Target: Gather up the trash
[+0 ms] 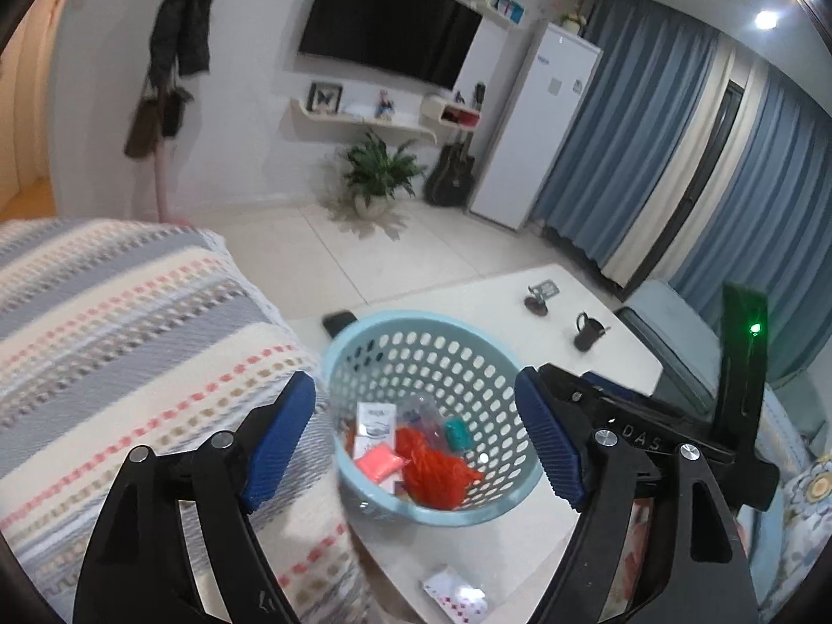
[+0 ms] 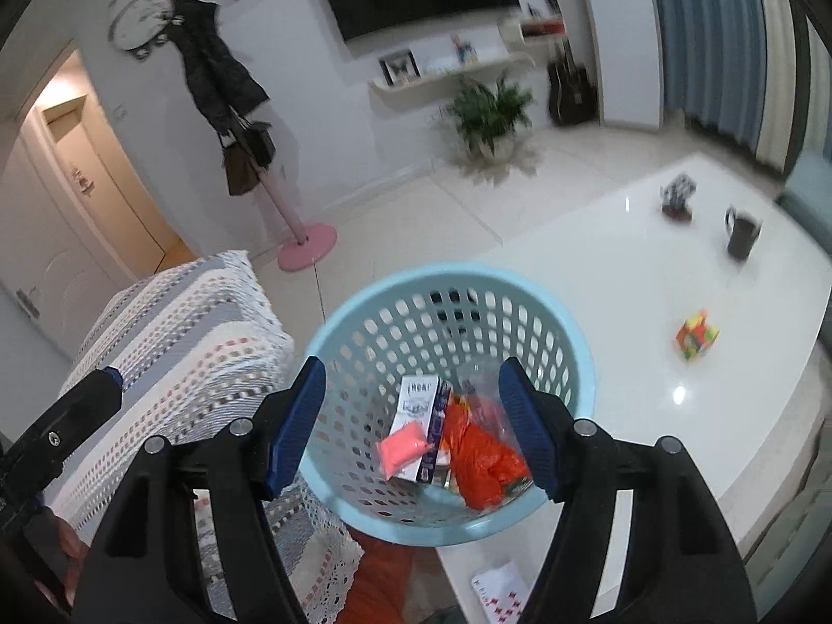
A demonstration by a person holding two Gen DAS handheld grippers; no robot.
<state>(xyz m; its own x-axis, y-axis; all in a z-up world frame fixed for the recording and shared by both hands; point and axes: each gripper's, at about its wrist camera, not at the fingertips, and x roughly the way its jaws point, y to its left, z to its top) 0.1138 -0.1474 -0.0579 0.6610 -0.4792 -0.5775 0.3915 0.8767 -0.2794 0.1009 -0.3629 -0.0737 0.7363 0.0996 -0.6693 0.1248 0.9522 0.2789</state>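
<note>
Both tongs hang over the basket (image 1: 431, 416), a pale blue perforated tub at the near corner of the white table (image 1: 613, 359), close beside the striped sofa cover (image 1: 130, 343). The left gripper (image 1: 416, 439) stands wide, nothing between its blue pads, and the right gripper (image 2: 411, 424) is spread too, its pads apart above the basket's mouth and gripping nothing. Inside the basket lie an orange bag (image 2: 481, 460), a pink packet (image 2: 400, 452), a white carton (image 2: 418, 411) and some clear wrapping; from the left view a small teal thing (image 1: 457, 434) shows as well. A printed paper scrap (image 1: 457, 595) lies on the table just this side of the basket. Farther off on the table sit a dark mug (image 2: 741, 234), a colourful cube (image 2: 697, 343) and a small stand (image 2: 676, 195)
</note>
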